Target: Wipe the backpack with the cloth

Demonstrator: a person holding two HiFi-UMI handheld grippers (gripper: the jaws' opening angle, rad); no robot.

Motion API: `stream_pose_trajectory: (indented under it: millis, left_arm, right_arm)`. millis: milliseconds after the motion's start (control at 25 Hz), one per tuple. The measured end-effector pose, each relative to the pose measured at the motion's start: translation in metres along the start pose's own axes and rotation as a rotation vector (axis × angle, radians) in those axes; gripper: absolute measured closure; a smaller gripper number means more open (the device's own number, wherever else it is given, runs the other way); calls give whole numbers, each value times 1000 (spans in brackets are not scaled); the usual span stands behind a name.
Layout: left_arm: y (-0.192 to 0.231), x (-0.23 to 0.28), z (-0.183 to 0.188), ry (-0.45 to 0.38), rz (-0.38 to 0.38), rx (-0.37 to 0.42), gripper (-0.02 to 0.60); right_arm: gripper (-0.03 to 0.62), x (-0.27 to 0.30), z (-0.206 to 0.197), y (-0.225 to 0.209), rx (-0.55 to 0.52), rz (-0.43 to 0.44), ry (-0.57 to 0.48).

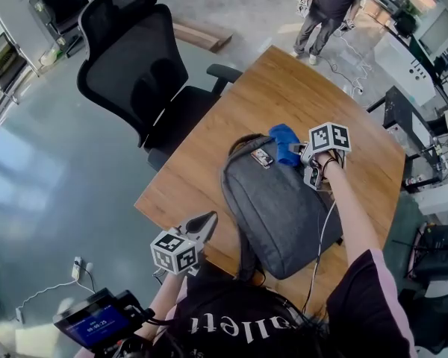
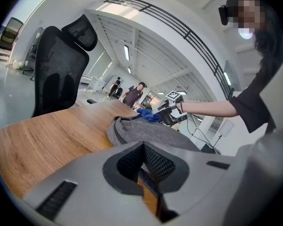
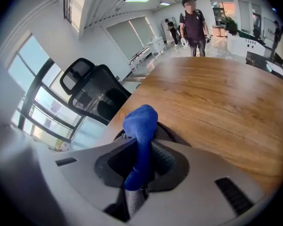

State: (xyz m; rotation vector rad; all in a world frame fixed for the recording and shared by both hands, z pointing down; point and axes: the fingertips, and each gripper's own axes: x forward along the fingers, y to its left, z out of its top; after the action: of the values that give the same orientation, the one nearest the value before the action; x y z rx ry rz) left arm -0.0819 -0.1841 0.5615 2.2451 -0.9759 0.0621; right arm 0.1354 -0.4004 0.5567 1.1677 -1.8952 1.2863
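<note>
The grey backpack (image 1: 280, 207) lies flat on the wooden table (image 1: 299, 88), its top end pointing away from the person. The blue cloth (image 1: 285, 144) rests on that top end, pinched in the right claw (image 1: 308, 159). The left claw (image 1: 203, 224) is closed on nothing, near the table's near edge, just beside the backpack's lower corner. A black office chair (image 1: 138, 66) stands beyond the table.

- The head camera looks steeply down from above the counter (image 1: 299, 95), taking in the whole backpack (image 1: 284, 207).
- The left gripper (image 1: 207, 219) camera sits low by the counter's near edge, facing along the wood toward the backpack's far end.
- The right gripper (image 1: 302, 156) camera hangs close over the backpack's top, the cloth (image 3: 140, 126) right at its lens, facing the chair (image 3: 92, 95); all three views share that chair.
</note>
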Motion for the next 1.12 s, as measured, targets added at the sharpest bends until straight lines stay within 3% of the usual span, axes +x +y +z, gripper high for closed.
stream_pose_trajectory:
  millis: [160, 400, 680, 920, 1120]
  left_arm:
    - [-7, -1, -2, 10, -12, 9, 581]
    - [-12, -4, -6, 21, -35, 26, 581]
    - [-11, -15, -7, 25, -68, 50, 581]
    - [-24, -31, -24, 39, -73, 54, 581]
    - [-42, -39, -43, 64, -104, 70, 581]
  right_arm:
    - [525, -16, 2, -18, 71, -8, -58]
    - [525, -40, -8, -47, 67, -131, -101]
    - [525, -74, -6, 16, 44, 13, -260]
    - [525, -114, -48, 66, 55, 144, -375]
    - [525, -142, -103, 81, 42, 146, -444]
